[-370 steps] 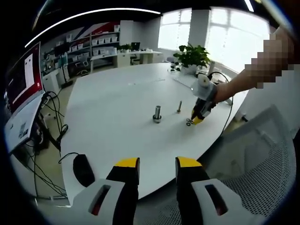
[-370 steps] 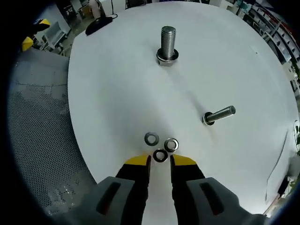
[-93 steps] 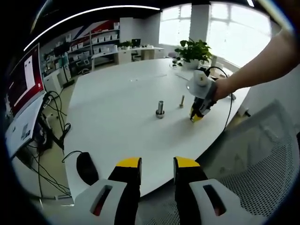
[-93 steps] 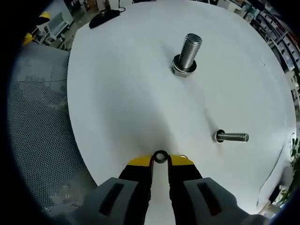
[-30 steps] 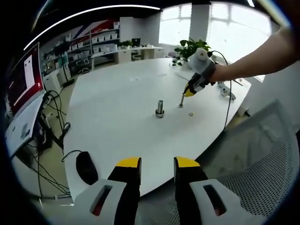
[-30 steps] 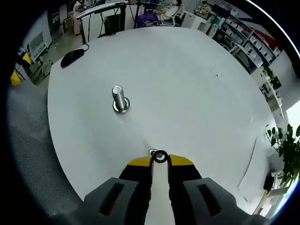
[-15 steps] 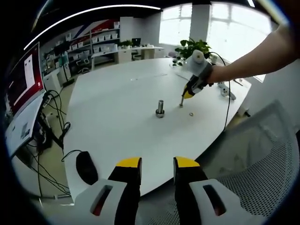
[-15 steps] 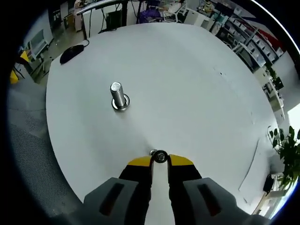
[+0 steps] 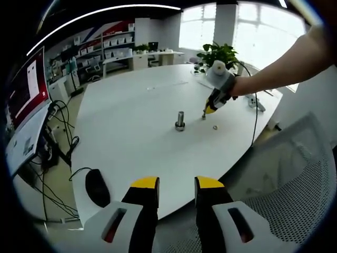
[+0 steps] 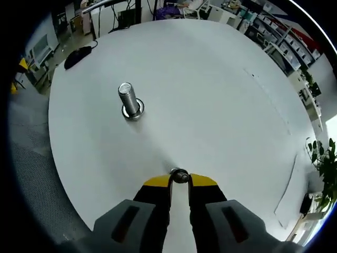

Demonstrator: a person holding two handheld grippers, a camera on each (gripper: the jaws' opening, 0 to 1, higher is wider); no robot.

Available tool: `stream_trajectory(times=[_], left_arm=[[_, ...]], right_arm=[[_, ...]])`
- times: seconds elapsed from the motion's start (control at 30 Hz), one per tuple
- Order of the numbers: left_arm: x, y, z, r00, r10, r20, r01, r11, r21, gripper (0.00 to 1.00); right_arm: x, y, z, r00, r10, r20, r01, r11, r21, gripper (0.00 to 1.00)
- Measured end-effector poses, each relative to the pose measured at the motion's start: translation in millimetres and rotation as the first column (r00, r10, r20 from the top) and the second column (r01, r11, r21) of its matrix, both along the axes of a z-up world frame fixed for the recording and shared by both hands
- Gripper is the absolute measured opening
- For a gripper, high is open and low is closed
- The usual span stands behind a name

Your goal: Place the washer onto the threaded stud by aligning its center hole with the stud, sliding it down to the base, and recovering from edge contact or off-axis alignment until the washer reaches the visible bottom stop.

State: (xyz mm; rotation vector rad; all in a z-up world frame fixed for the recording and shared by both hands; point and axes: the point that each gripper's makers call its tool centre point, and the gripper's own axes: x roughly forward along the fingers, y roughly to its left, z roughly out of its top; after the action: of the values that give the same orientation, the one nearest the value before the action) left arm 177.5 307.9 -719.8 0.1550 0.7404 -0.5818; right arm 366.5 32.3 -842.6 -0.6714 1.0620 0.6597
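My right gripper (image 10: 179, 182) is shut on a small steel washer (image 10: 184, 177), which it holds flat at its yellow tips. The washer sits right over the top of a thin threaded stud (image 9: 203, 115), whose end peeks out beside it; how far down it has gone I cannot tell. In the left gripper view the right gripper (image 9: 210, 108) hangs over that stud, held by a person's arm. A thicker upright bolt (image 10: 129, 101) with a washer at its base stands farther off on the white table (image 10: 226, 105). My left gripper (image 9: 176, 185) stands open off the table's near edge.
A loose washer (image 9: 214, 127) lies on the table close to the thin stud. A black mouse (image 9: 96, 187) rests at the near left edge, with cables hanging beside it. A mesh chair (image 9: 295, 179) stands at the right. A potted plant (image 9: 217, 52) is at the far side.
My right gripper has come down and in over the thin stud with the washer still held. The left gripper has stayed where it was.
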Motion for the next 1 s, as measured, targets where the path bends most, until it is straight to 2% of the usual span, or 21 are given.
stream_trajectory(times=[0.27,0.73,0.9,1.0], left_arm=[[-0.5,0.7,-1.3,1.0,0.002,-0.006,-0.002,1.0,0.005,0.24],[-1.0,1.7,-3.5,1.0,0.004,-0.017,-0.004,1.0,0.014,0.24],[-0.8,1.6,-3.3,1.0,0.005,-0.016,-0.005,1.0,0.013,0.24],[-0.7,2.1,-3.7,1.0,0.006,-0.015,-0.006,1.0,0.016,0.24]], right_arm=[[0.3,1.3,-12.1,1.0,-0.014,-0.022,0.014,1.0,0.001,0.14],[-2.6,8.4,-12.4,0.999,-0.03,-0.03,0.031,0.999,0.026,0.15],[-0.1,3.1,-15.5,0.999,-0.031,-0.031,0.031,0.999,0.021,0.19],[-5.5,0.1,-16.7,0.998,-0.042,-0.041,0.043,0.999,0.021,0.19]])
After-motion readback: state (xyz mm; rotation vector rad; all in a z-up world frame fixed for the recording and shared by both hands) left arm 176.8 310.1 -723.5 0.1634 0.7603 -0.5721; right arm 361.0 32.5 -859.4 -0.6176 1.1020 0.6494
